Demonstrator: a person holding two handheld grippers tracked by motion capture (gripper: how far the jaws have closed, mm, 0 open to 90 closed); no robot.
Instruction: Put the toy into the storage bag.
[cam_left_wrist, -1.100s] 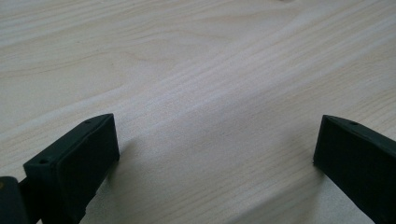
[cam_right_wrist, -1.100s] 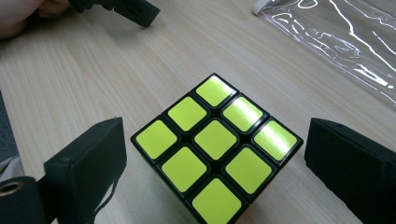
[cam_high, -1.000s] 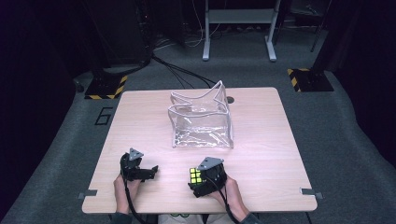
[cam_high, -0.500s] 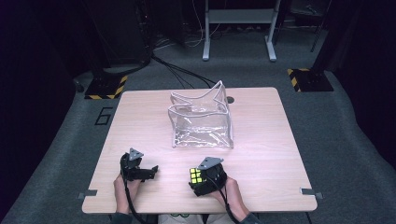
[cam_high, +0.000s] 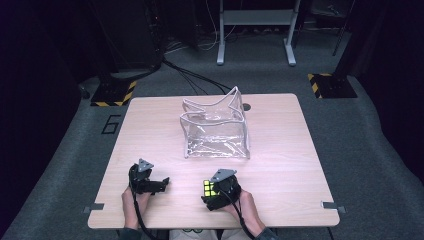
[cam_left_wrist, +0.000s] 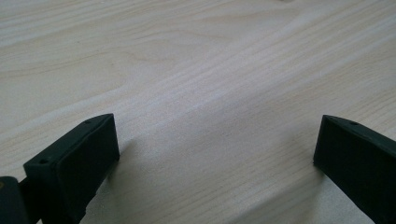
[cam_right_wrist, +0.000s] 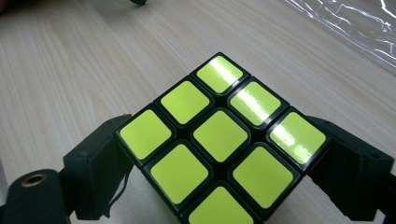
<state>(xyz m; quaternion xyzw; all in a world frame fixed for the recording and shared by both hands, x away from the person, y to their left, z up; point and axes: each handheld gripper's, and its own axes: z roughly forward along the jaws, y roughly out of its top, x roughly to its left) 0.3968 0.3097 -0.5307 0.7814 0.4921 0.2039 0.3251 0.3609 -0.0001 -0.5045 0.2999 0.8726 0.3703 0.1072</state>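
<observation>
The cube (cam_right_wrist: 219, 144), at six o'clock from the clear bag (cam_high: 216, 131), is now pinched by the right gripper (cam_high: 216, 190), just closed onto it and ready for lifting, while the left gripper (cam_high: 150, 181) is held spread.

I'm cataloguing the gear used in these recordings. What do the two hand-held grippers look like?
Both are black. The left hand-held gripper and right hand-held gripper each carry a grey three-cornered plate on top and trail a black cable toward the person. Their jaws are flat, blocky black pads with a small hole near the end. No sleeves show at the bare hands.
</observation>
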